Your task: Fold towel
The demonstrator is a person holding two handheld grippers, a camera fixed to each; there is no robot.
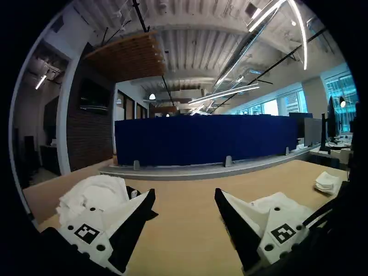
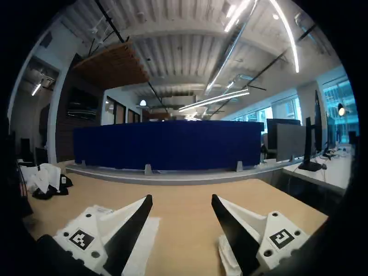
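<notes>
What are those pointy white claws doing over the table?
A person holds a two-finger gripper in each hand above a wooden table, set to fold towels. The left gripper and the right gripper are both open, holding nothing. A crumpled white towel and a flat white towel lie on the table.

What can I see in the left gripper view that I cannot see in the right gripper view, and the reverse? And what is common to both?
Left gripper view: a crumpled white towel lies close behind the left finger of the left hand-held gripper, and a small folded cloth sits far off at the right.
Right gripper view: a flat white towel lies under the left finger of the right hand-held gripper, and a white heap sits far off at the left, perhaps that same crumpled towel.
Both: the wooden table, the blue partition, and open fingers with nothing between them.
</notes>
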